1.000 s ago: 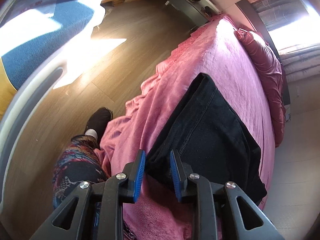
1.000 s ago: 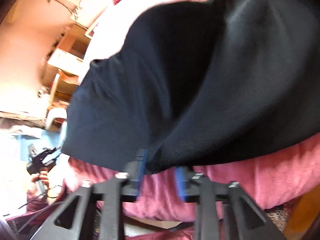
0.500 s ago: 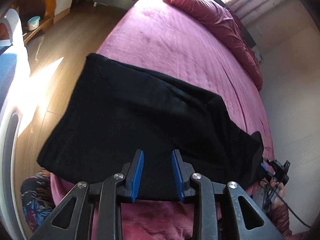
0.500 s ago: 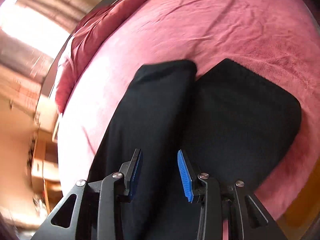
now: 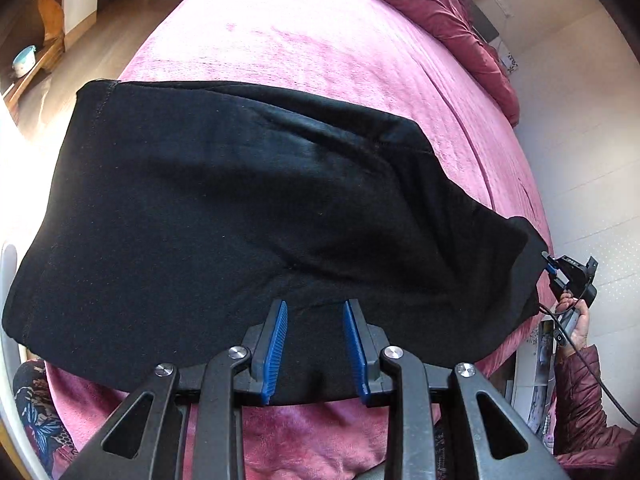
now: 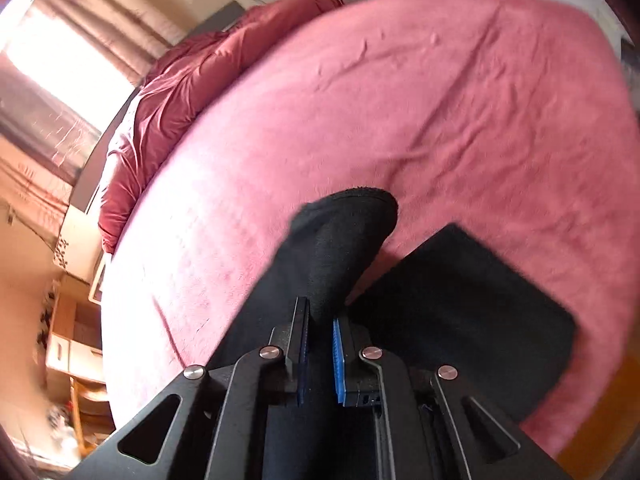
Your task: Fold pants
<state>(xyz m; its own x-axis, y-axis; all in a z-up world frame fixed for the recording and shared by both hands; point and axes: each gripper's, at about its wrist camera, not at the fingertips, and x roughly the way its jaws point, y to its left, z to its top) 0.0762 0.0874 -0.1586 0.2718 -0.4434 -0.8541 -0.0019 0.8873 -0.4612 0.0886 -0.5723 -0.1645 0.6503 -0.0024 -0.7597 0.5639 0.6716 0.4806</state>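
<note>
Black pants lie folded across the near part of a pink bed. My left gripper is open just above the near edge of the pants, its blue pads apart, holding nothing. In the left wrist view my right gripper pinches the right end of the pants. In the right wrist view my right gripper is shut on a raised fold of the black pants, with the rest of the cloth flat to its right.
Dark red pillows line the head of the bed, also in the right wrist view. A wooden floor with low furniture lies left of the bed. My patterned trouser leg is at the lower left.
My right gripper has closed on a fold of the pants and lifted it. My left gripper has stayed open and moved a little closer over the pants.
</note>
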